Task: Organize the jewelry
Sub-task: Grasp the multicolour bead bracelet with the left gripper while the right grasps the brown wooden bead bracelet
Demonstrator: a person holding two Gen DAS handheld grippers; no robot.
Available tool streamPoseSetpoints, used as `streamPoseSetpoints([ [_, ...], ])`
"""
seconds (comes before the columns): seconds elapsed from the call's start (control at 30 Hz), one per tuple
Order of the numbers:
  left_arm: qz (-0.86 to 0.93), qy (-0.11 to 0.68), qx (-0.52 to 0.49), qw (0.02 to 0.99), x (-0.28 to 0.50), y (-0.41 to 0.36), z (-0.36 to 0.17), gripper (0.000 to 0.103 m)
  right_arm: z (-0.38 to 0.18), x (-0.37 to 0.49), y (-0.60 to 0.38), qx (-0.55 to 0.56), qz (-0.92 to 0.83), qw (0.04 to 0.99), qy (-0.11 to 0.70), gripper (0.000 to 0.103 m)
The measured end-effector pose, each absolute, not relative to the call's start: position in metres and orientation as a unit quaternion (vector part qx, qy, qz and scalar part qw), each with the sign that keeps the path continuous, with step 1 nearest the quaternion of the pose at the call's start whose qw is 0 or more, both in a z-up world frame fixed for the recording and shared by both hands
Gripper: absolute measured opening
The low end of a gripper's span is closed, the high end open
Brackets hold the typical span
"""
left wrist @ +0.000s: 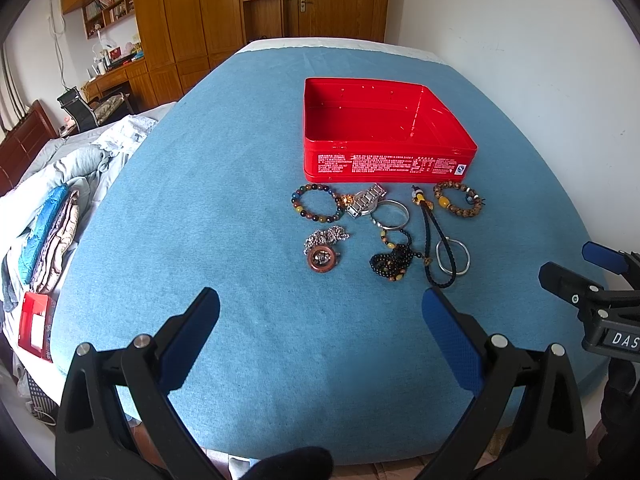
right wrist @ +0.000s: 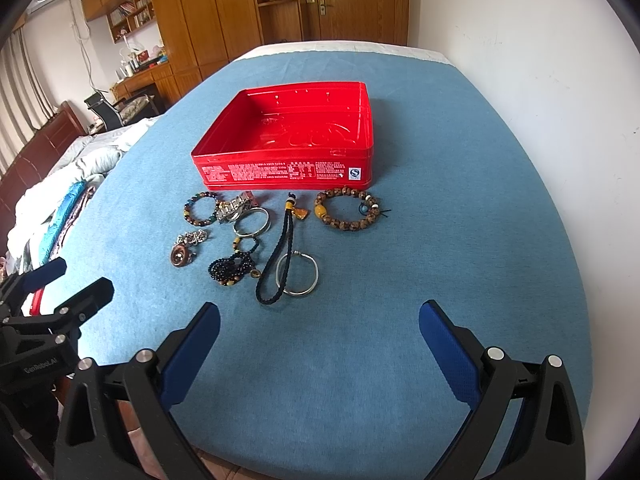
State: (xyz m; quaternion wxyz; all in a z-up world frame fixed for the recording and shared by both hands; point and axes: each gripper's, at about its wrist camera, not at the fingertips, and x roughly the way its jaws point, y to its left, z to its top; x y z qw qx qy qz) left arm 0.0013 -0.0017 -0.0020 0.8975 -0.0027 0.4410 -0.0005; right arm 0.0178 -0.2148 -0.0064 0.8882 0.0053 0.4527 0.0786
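An empty red tin box point(left wrist: 384, 162) point(right wrist: 280, 172) stands on the blue cloth. In front of it lie several pieces of jewelry: a multicoloured bead bracelet point(left wrist: 298, 204) point(right wrist: 188, 210), a metal watch point(left wrist: 366, 198) point(right wrist: 236, 206), a silver bangle point(left wrist: 394, 216) point(right wrist: 252, 222), a brown bead bracelet point(left wrist: 456, 200) point(right wrist: 346, 210), a black cord loop point(left wrist: 434, 248) point(right wrist: 278, 264), a silver ring bangle point(left wrist: 454, 258) point(right wrist: 300, 274), black beads point(left wrist: 390, 262) point(right wrist: 232, 266) and a round pendant on a chain point(left wrist: 322, 258) point(right wrist: 180, 258). My left gripper point(left wrist: 320, 314) and right gripper point(right wrist: 320, 326) hover open near the front edge, holding nothing.
The blue cloth point(left wrist: 224, 208) covers a table against a white wall point(left wrist: 520, 60). Left of it is a bed with piled bedding point(left wrist: 60, 184) and a red box point(left wrist: 34, 326). Wooden wardrobes point(left wrist: 192, 20) and a desk stand at the back.
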Motion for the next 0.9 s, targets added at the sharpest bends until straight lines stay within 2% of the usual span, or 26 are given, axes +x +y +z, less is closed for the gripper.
streamPoseSetpoints([
  [0.2,0.001,0.437,-0.019,0.899,0.026,0.019,-0.008,0.1,-0.004,0.048,-0.228,0.009,0.084,0.882,0.463,0.099],
  [0.37,0.0,0.471,-0.068,0.879,0.065,0.044,-0.015,0.1,-0.01,0.08,-0.246,0.043,0.093,0.869,0.483,0.099],
  [0.53,-0.007,0.503,-0.072,0.862,0.101,0.052,-0.027,0.1,-0.013,0.105,-0.251,0.061,0.114,0.866,0.483,0.097],
  [0.6,-0.007,0.51,-0.071,0.857,0.112,0.051,-0.031,0.099,-0.016,0.115,-0.25,0.058,0.116,0.862,0.489,0.092],
  [0.67,-0.012,0.526,-0.063,0.848,0.126,0.046,-0.041,0.096,-0.023,0.126,-0.25,0.066,0.123,0.854,0.501,0.08],
  [0.7,-0.013,0.533,-0.059,0.844,0.133,0.045,-0.046,0.092,-0.026,0.131,-0.25,0.07,0.127,0.85,0.507,0.076],
  [0.73,-0.013,0.538,-0.058,0.841,0.138,0.045,-0.05,0.082,-0.031,0.137,-0.25,0.073,0.128,0.845,0.514,0.071],
  [0.8,-0.01,0.556,-0.06,0.829,0.15,0.046,-0.06,0.071,-0.038,0.146,-0.25,0.075,0.127,0.839,0.524,0.063],
  [0.9,-0.008,0.574,-0.062,0.817,0.164,0.048,-0.073,0.067,-0.05,0.164,-0.252,0.075,0.122,0.83,0.539,0.054],
])
